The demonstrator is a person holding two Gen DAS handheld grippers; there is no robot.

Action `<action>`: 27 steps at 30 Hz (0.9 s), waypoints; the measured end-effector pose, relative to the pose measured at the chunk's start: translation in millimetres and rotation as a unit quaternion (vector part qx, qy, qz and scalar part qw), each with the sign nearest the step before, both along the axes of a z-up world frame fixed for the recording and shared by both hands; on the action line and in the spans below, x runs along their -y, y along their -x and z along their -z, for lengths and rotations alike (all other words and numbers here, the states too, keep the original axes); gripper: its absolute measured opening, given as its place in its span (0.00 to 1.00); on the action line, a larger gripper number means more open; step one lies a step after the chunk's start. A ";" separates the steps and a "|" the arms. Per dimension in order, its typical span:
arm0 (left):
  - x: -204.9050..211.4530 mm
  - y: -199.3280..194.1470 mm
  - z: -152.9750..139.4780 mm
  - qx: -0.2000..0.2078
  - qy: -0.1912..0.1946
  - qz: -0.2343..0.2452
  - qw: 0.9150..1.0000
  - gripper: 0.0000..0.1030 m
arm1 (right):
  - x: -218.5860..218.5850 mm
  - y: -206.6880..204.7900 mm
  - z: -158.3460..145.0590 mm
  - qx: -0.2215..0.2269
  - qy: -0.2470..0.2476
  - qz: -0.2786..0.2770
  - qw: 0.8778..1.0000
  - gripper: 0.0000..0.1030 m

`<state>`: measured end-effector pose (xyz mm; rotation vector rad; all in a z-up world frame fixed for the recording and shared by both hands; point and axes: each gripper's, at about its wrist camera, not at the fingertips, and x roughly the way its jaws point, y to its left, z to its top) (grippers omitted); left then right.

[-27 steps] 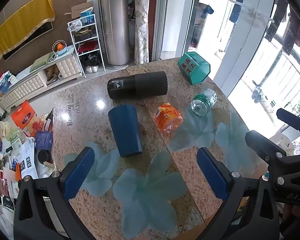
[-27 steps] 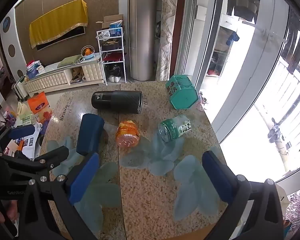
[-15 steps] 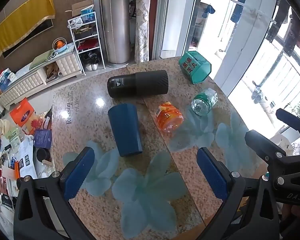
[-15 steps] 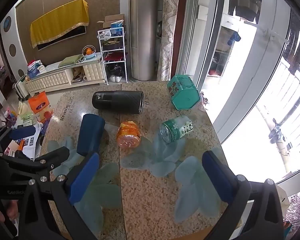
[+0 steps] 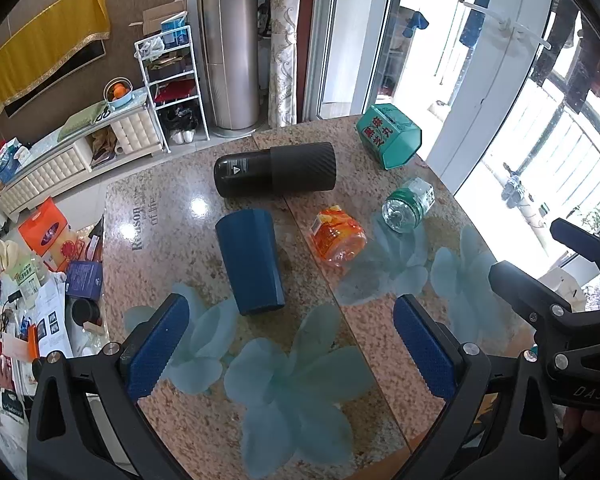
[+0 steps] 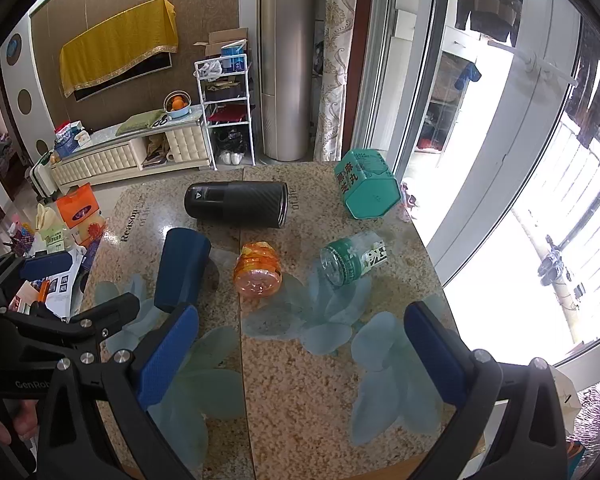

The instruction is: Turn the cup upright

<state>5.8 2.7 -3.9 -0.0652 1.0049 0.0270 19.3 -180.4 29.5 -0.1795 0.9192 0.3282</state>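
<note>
While both tools hang over the near end of the stone table (image 5: pixel 160 216), the blue cup (image 5: pixel 249 261) lies flat on its side. From the left wrist camera it sits a little toward 11 o'clock from the middle of the picture, past the left gripper (image 5: pixel 288 344). Its long side runs from far to near, and its nearer end points toward the left blue pad (image 5: pixel 156 346).

That gripper is spread wide and has nothing between its pads. The right gripper (image 6: pixel 300 350) is spread wide too, and it has nothing in it.

Behind the cup, at 12 o'clock, a black tumbler (image 5: pixel 275 170) lies on its side, close to the cup but not touching. An orange jar (image 5: pixel 337 236) lies near the cup at 3 o'clock. A clear green bottle (image 5: pixel 407 210) lies past the jar, toward 2 o'clock. A green tin (image 5: pixel 388 136) sits at the far edge, at about 1 o'clock.

From the right wrist camera the cup (image 6: pixel 181 269) shows at about 10 o'clock, just above the right tool's left pad (image 6: pixel 168 356).
</note>
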 end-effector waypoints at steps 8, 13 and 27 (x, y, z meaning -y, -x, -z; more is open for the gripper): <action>-0.3 0.2 -0.4 0.001 -0.001 0.001 1.000 1.00 | 1.1 0.3 0.1 0.000 0.001 0.001 1.000 1.00; -1.1 -0.5 -0.6 0.001 -0.001 0.000 1.000 0.99 | 0.7 0.3 0.0 -0.001 0.001 -0.001 1.000 1.00; -18.6 -7.8 15.8 -0.023 0.023 -0.040 0.999 1.00 | -2.5 -29.5 1.6 -0.035 -0.017 -0.022 0.999 1.00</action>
